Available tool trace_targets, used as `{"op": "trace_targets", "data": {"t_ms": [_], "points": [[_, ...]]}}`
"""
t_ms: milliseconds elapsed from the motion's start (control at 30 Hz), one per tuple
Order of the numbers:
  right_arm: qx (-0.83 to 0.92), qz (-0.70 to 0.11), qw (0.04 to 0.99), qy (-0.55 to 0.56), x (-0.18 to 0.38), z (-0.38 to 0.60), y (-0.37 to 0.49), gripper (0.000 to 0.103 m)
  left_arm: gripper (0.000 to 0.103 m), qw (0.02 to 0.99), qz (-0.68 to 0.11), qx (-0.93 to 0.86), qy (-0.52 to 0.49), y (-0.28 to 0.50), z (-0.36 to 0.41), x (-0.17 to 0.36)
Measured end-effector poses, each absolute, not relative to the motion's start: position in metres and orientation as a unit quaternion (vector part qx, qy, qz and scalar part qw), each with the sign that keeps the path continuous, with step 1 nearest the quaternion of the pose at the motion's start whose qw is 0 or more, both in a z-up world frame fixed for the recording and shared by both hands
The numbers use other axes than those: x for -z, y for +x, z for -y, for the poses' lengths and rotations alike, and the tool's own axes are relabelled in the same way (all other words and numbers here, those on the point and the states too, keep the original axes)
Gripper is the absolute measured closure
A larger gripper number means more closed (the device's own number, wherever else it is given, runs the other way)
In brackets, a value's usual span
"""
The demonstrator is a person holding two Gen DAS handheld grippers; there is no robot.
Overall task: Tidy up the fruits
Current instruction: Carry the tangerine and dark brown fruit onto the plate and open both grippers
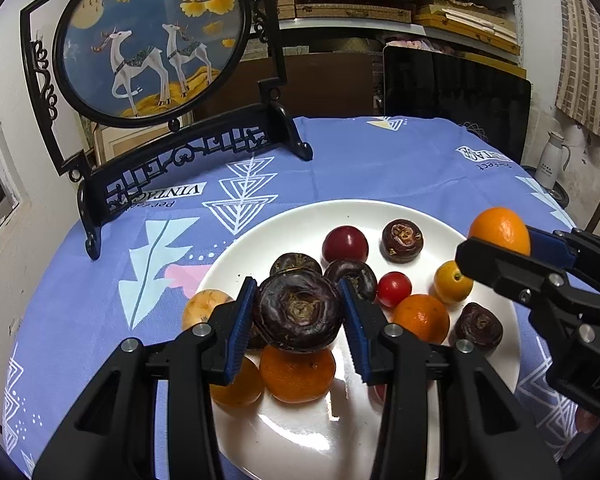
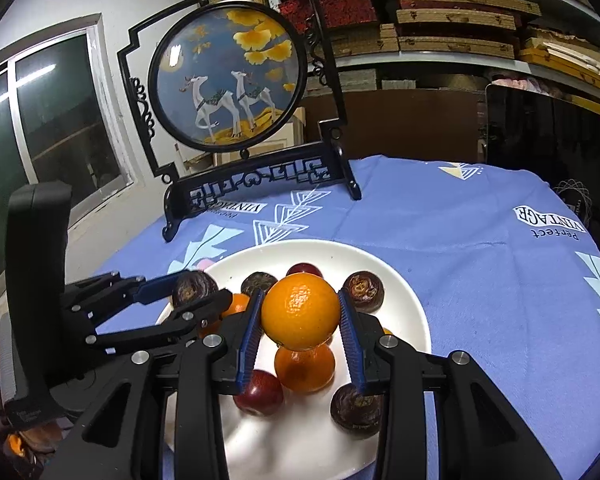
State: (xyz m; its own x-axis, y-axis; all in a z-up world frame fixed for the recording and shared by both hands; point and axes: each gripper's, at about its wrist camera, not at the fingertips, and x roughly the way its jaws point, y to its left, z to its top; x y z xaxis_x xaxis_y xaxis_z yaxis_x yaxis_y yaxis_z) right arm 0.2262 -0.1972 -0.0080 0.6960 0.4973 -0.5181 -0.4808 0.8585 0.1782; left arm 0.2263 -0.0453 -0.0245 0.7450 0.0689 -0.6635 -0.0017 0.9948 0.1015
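**Holding One Fruit in Each Gripper Above the Shared Plate**

Both grippers are loaded and raised over the white plate [image 1: 300, 216], which rests on the blue patterned tablecloth [image 1: 360, 160].

Left gripper [image 1: 298, 312]: its blue pads are closed against the two sides of a dark water chestnut [image 1: 298, 312]. The chestnut is squat, with its flat crown turned toward the wrist camera, so its short axis runs along the fingers. It hangs over the near left part of the plate, above a mandarin [image 1: 298, 376].

Right gripper [image 2: 300, 312]: its pads are closed on a round orange [image 2: 300, 312], held over the middle of the plate, above another mandarin [image 2: 305, 368]. A round fruit has no long axis to manage.

Governing relation: the two grippers stand side by side and near each other, the left one on the plate's left half, the right one toward its centre and right. Loose chestnuts, red fruits and mandarins lie mixed directly below both.

Judgement: each fruit should be set down on its own gripper's side, among like fruit, so the arms need not cross. Which grouping is intended cannot be told.
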Motion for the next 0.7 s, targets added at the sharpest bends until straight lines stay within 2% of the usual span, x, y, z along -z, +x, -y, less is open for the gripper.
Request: {"op": "trace_targets", "data": {"t_ms": [700], "points": [[-0.255,-0.295,0.921,0.022,0.0166,0.1951,0.2339,0.065,0.062,0.931,-0.361,-0.021,0.053,0.2276,0.0484,0.0294]]}}
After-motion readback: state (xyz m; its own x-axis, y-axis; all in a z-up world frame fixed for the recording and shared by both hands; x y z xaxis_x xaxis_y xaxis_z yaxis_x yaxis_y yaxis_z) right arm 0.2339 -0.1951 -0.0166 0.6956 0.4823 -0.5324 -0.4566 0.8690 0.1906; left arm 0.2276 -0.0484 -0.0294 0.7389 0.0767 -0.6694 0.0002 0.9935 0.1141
